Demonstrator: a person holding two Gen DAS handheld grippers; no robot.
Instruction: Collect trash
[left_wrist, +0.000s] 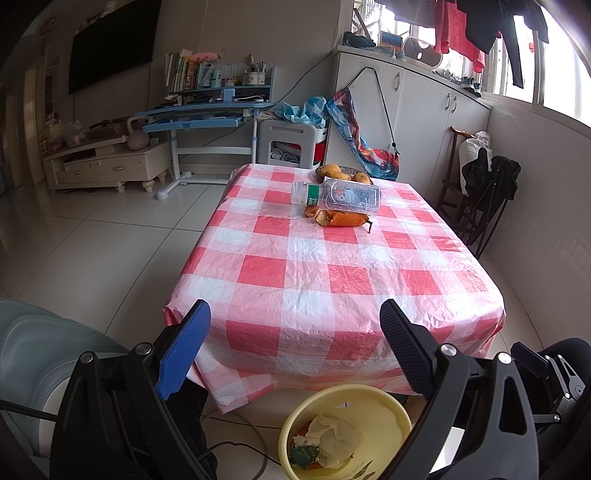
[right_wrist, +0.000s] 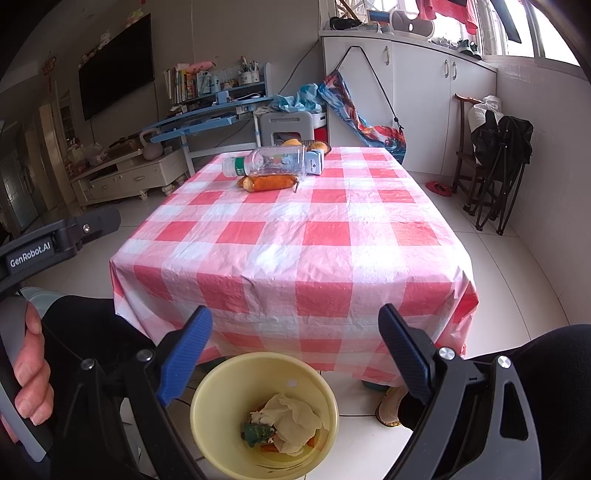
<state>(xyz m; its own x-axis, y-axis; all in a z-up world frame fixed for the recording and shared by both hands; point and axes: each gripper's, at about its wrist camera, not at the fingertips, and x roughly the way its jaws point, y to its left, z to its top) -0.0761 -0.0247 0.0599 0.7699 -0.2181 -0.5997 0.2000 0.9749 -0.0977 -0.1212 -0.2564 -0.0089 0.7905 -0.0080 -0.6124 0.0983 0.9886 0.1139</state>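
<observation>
Both of my grippers hang low at the near end of the table (left_wrist: 332, 280), over the yellow bin (right_wrist: 207, 391) on the floor, and the left gripper (left_wrist: 295, 332) and the right gripper (right_wrist: 295, 339) each have their jaws spread wide with nothing between them. That bin already holds a crumpled tissue (right_wrist: 295, 421), something green and some orange scraps. What remains for me sits at the far end of the table from the bin: a clear plastic bottle (left_wrist: 340, 195) lying on its side, with orange peel (left_wrist: 338, 218) touching it on the side nearer the bin. Past the bottle a dish of whole fruit (left_wrist: 332, 170) sits at the table's far edge, and a small carton (right_wrist: 316, 161) stands just beside the bottle's base. My worry is the reach: the bottle is round and on its side, so a glancing touch could roll it into the fruit or off the table. The peel is thin and flat, so the pads may skate over it or snag the loose plastic cloth and drag everything. I judge the fruit is not trash and should be left alone. From the right wrist view, the hand (right_wrist: 31, 373) wraps the left gripper's handle, both tools pointing forward along the table.
</observation>
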